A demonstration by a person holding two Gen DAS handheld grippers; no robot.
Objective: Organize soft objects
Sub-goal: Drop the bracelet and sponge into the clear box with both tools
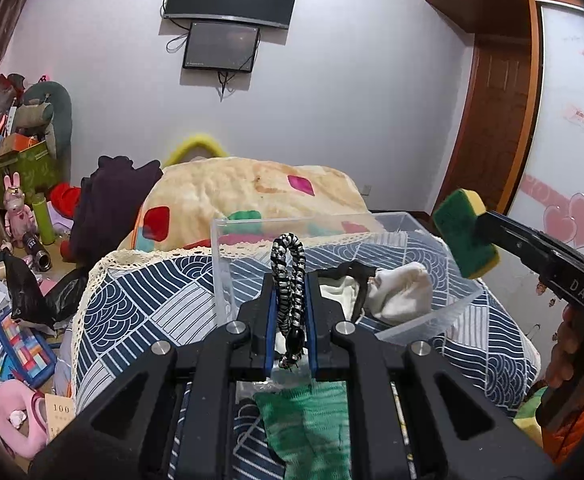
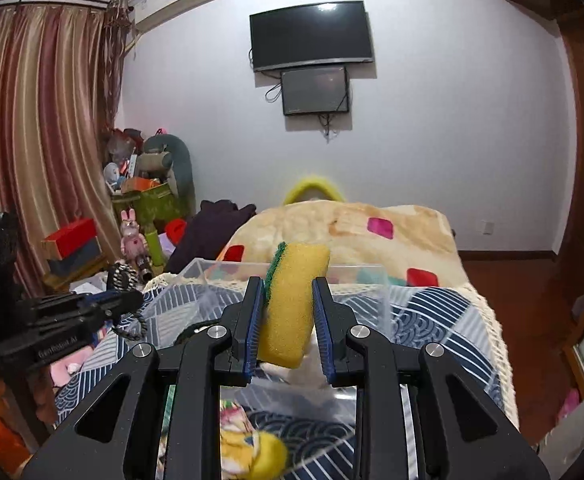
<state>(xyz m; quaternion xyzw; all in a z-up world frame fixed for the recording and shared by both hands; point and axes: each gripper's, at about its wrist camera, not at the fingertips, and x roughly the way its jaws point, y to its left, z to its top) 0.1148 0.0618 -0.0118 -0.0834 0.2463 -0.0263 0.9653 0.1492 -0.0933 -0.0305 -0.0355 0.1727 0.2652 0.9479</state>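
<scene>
Left tool [image 1: 289, 300] clenched on a black-and-white braided cord [image 1: 289, 276], held upright above the near wall of the clear plastic bin [image 1: 221, 264]; right tool [image 2: 287, 316] clenched on a yellow sponge [image 2: 292, 300] with a green scouring face, raised over the same bin. The bin rests on the patterned bedspread [image 1: 143, 300] and already holds a white sock [image 1: 400, 288]. A green knitted cloth [image 1: 312, 424] lies below the left tool. To deposit cleanly, each tool should probably be carried past the rim and lowered inside before letting go, one at a time, so the two do not collide. Legible writing: "DAS" on the right tool's body, "GenRobot.AI" on the left tool's body, "100" on a card on the floor.
</scene>
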